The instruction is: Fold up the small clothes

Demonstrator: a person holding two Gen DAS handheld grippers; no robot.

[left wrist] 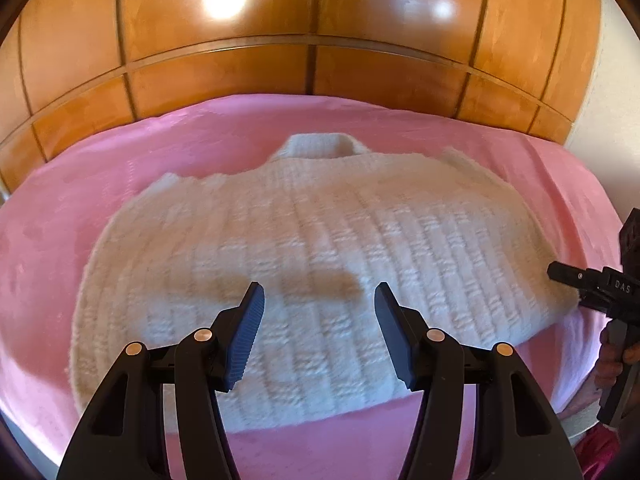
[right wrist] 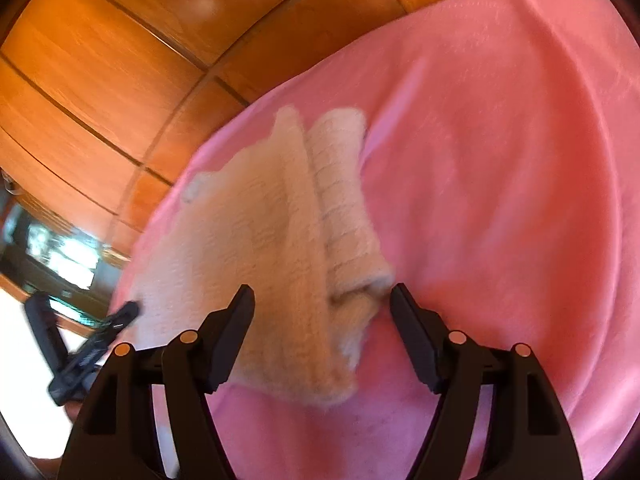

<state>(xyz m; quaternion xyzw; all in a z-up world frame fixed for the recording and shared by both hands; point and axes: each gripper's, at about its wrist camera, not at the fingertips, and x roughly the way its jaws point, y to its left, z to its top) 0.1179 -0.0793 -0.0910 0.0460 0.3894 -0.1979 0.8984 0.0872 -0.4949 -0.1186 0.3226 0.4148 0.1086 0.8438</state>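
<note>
— What is seen at the left side?
— Wooden wardrobe panels (left wrist: 240, 60) are seen behind a bed covered by a pink bedspread (left wrist: 48, 248). A cream knitted sweater (left wrist: 312, 248) is laid flat on the bedspread, its collar turned toward the panels.

— And the left claw (left wrist: 319, 312)?
— It is held above the near hem of the sweater with its jaws spread wide. Nothing is gripped between them, and whether the fabric is touched cannot be told.

— What is found further right?
— In the left wrist view the right claw (left wrist: 560, 272) is seen at the sweater's right edge, with a person's hand (left wrist: 612, 356) wrapped around its handle.

— How is the right claw (right wrist: 322, 308) shown in its own view?
— Its jaws are shown wide apart, with the sweater (right wrist: 272, 248) lying between and beyond them. A folded sleeve is laid along the sweater's right side, and a bunched bit of knit is seen just ahead of the right finger. No grip on the fabric is made out; the picture is blurred. The left claw (right wrist: 128, 312) is glimpsed at the far left, at the sweater's edge, and pink bedspread (right wrist: 500, 200) fills the right
</note>
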